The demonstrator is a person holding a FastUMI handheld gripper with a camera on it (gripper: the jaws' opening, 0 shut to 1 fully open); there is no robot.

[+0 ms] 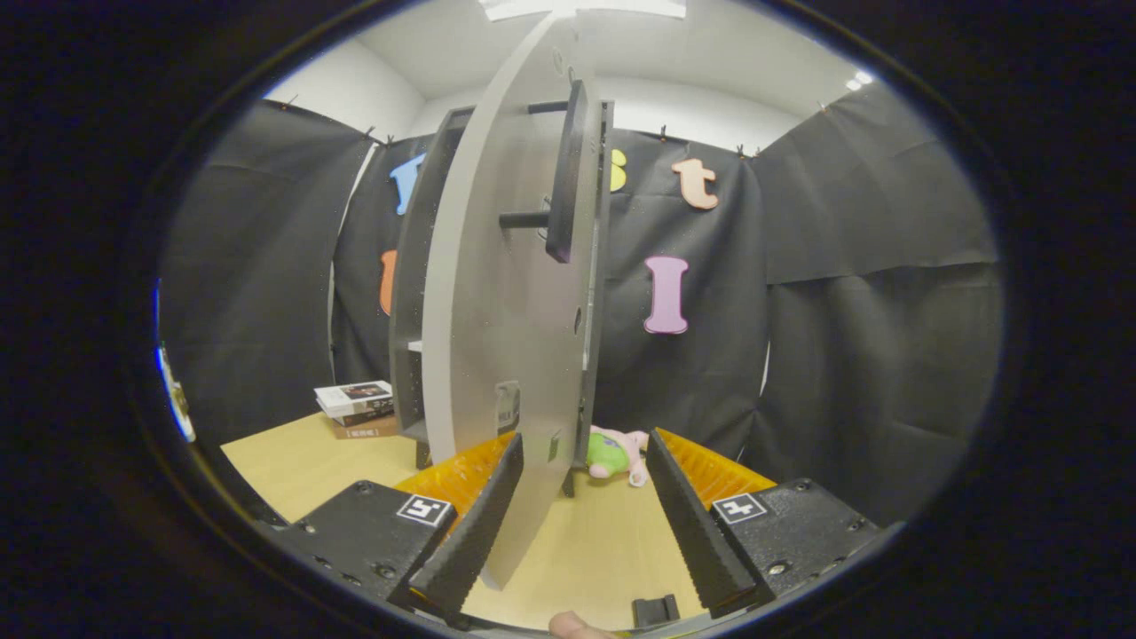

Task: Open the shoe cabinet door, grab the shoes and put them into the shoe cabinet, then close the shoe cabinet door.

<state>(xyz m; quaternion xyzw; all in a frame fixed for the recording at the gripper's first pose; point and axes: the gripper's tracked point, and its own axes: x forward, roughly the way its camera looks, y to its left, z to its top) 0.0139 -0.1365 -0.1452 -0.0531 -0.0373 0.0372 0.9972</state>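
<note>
In the gripper view the only writing is on a stack of books (357, 408) at the far left of the table (293, 461), beside the cabinet (410, 302); the print on their covers and spines is too small to read. Each finger block carries a small square black-and-white marker.

The gripper (581, 519) has its fingers spread wide apart and clamps nothing. The grey door (497, 293) stands swung out toward the camera, seen almost edge-on, and its lower edge comes down between the fingers, close against the inner face of the left finger (475, 524); whether they touch I cannot tell. The right finger (688, 524) stands well apart from the door.

The door is a tall flat grey panel with a dark bar handle (566, 173) on two pegs near its upper right side, and small holes and fittings along its face. Behind it, left, the cabinet's dark frame shows with a pale shelf inside. A pink and green plush toy (614, 451) lies on the table just right of the door's foot, beyond the fingers. A fingertip (572, 625) shows nearest the camera, below the fingers.
</note>
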